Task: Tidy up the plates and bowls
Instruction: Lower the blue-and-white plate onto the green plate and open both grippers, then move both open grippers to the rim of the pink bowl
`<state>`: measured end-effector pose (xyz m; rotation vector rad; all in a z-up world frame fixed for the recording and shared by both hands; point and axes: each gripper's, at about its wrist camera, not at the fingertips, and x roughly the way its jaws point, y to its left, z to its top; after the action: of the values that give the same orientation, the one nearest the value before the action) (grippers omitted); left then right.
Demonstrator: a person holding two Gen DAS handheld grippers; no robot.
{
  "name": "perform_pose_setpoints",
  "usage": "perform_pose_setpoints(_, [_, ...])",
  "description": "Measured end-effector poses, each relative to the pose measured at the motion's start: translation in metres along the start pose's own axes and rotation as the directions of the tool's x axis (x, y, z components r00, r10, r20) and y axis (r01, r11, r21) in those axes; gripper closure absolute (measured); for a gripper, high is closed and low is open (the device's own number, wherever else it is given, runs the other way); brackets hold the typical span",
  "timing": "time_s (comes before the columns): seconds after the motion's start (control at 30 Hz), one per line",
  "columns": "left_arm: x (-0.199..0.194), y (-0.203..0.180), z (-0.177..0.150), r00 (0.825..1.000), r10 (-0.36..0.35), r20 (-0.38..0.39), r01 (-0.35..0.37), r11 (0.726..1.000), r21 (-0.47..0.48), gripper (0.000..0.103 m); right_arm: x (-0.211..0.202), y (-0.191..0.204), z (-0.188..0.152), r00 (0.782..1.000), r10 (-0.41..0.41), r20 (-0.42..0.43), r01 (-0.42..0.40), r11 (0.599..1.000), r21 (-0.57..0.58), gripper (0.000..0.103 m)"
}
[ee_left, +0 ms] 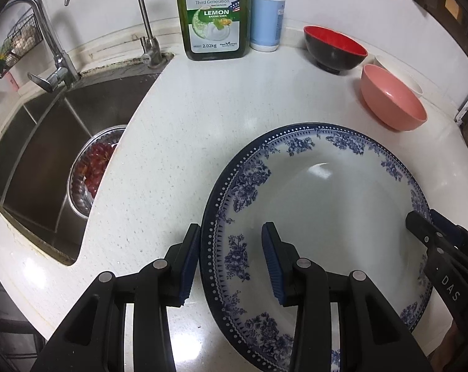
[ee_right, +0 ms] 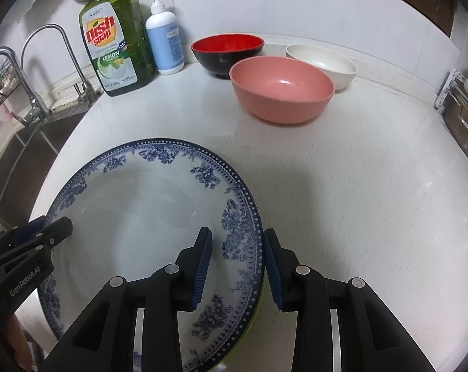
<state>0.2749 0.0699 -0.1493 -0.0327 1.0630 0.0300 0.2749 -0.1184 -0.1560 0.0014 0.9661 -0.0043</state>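
A large white plate with a blue floral border (ee_left: 326,204) (ee_right: 134,204) lies low over the white counter (ee_left: 184,130). My left gripper (ee_left: 234,260) is shut on the plate's left rim, one pad outside and one on the inner face. My right gripper (ee_right: 237,263) is shut on its right rim in the same way. A thin green edge (ee_right: 260,307) shows under the plate on that side. At the back stand a red-and-black bowl (ee_right: 227,52), a pink bowl (ee_right: 280,93) and a white bowl (ee_right: 323,62), all upright and apart from the plate.
A steel sink (ee_left: 48,130) on the left holds a metal colander of red fruit (ee_left: 91,170), with two taps (ee_left: 54,62) behind it. A dish soap bottle (ee_left: 215,15) and a pump bottle (ee_left: 268,15) stand against the wall. A metal rack (ee_right: 460,114) sits at the right edge.
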Motion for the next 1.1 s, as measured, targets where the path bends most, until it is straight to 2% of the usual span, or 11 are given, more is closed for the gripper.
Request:
perform_pose_setpoints(0.3, [0.0,-0.005,-0.001,1.0,0.017,0.003,-0.017,0.999,0.035,0.062,0.001,0.002,-0.002,1.0,-0.01,-0.003,0.01,1.0,-0.017,0.065])
perform_pose_setpoints(0.37, [-0.004,-0.006,0.0,1.0,0.024,0.016,-0.024,0.999,0.036,0.05,0.002,0.001,-0.002,1.0,-0.005,-0.012,0.005,1.0,-0.013,0.064])
perform_pose_setpoints(0.43, [-0.008,-0.005,0.001,0.998,0.043,0.036,-0.044,0.998,0.036,0.042,0.002,-0.002,-0.003,1.0,0.006,-0.019,-0.006,1.0,0.006,0.054])
perform_pose_setpoints(0.5, [-0.014,-0.006,0.003,0.996,0.061,0.059,-0.063,0.997,0.045,0.039,-0.001,-0.003,-0.003,1.0,-0.004,-0.007,0.004,1.0,0.012,0.044])
perform_pose_setpoints(0.57, [-0.02,-0.007,0.006,0.994,0.073,0.076,-0.077,0.996,0.054,0.031,-0.008,-0.005,-0.004,1.0,-0.015,0.017,0.015,1.0,0.015,0.042])
perform_pose_setpoints(0.7, [-0.032,-0.009,0.012,0.993,0.061,0.104,-0.067,0.996,0.062,0.029,-0.023,-0.008,-0.001,0.999,-0.017,0.045,0.016,0.999,0.032,0.039])
perform_pose_setpoints(0.87, [-0.051,-0.017,0.024,0.988,0.034,0.154,-0.047,0.996,0.082,0.018,-0.042,-0.015,0.009,0.997,-0.04,0.068,0.037,0.998,0.045,0.036])
perform_pose_setpoints(1.1, [-0.067,-0.033,0.049,0.983,-0.006,0.185,-0.019,0.991,0.132,0.014,-0.063,-0.032,0.03,0.993,-0.056,0.105,0.048,0.996,0.072,0.034])
